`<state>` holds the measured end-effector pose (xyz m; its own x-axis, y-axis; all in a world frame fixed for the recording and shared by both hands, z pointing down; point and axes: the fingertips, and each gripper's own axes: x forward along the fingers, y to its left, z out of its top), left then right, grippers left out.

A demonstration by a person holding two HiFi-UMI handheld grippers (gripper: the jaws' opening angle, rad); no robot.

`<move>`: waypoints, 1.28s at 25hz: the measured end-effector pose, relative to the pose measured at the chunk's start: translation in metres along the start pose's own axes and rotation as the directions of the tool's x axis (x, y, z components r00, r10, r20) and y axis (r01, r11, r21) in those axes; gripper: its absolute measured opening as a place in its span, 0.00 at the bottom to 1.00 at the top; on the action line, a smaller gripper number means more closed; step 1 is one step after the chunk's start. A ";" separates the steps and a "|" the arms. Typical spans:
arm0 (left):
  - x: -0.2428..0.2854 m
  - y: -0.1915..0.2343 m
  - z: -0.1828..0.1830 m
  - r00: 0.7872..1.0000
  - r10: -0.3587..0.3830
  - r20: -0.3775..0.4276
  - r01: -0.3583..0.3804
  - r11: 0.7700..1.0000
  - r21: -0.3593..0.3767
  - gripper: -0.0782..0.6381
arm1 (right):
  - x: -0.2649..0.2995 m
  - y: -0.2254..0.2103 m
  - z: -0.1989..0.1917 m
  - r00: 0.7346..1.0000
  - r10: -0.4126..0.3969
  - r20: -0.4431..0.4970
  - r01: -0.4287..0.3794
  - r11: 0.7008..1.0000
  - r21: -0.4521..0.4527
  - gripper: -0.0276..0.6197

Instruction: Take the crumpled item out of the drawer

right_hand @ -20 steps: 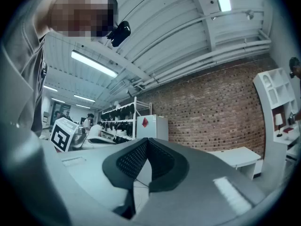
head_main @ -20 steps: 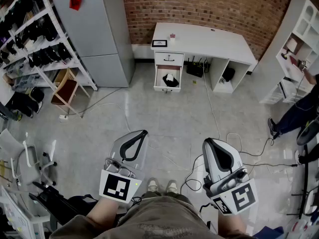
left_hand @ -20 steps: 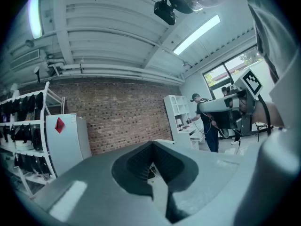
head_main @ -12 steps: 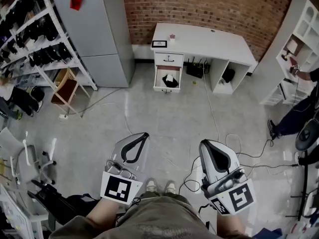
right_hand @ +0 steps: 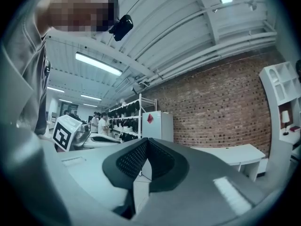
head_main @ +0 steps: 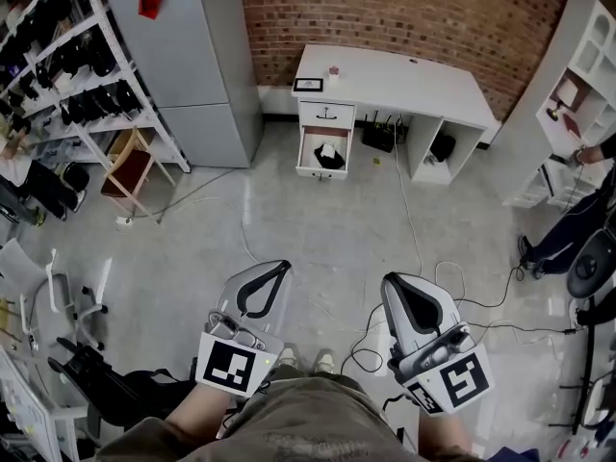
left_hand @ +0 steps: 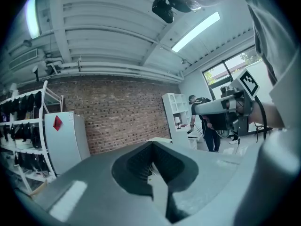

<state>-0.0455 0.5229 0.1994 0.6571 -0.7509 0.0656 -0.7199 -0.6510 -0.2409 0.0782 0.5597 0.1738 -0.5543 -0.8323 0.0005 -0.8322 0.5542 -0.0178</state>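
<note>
Both grippers have sunk a little toward 6 o'clock. The left gripper (head_main: pixel 281 268) and the right gripper (head_main: pixel 389 281) each have jaws together, holding nothing. We judge the reach is not begun. Far at 12 o'clock, the open drawer (head_main: pixel 322 170) holds the crumpled item (head_main: pixel 328 149), too small to identify.

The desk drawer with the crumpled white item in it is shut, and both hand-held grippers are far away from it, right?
Not shut: the head view shows the drawer pulled open, with the crumpled white item lying inside it. The left hand-held gripper and the right hand-held gripper are indeed far away from it.
</note>
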 end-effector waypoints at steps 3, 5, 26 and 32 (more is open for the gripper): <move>0.003 -0.009 0.002 1.000 0.015 -0.005 -0.015 1.000 0.000 0.11 | -0.009 -0.013 0.001 1.000 -0.019 0.015 0.019 1.000 0.013 0.09; 0.004 -0.011 0.005 0.999 0.033 0.000 -0.033 0.999 -0.007 0.11 | -0.014 -0.022 0.001 0.999 -0.037 0.030 0.037 0.999 0.027 0.13; 0.076 0.067 -0.029 0.997 0.079 -0.017 -0.079 0.997 -0.006 0.11 | 0.083 -0.083 -0.027 0.999 -0.033 -0.037 0.034 0.999 0.021 0.43; 0.129 0.136 -0.051 0.998 0.057 -0.033 -0.058 0.998 -0.017 0.11 | 0.165 -0.110 -0.038 0.995 -0.046 -0.083 0.048 0.998 0.029 0.43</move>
<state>-0.0701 0.3322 0.2240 0.6070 -0.7903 0.0834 -0.7604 -0.6081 -0.2281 0.0779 0.3616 0.2137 -0.5150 -0.8530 0.0846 -0.8572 0.5128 -0.0467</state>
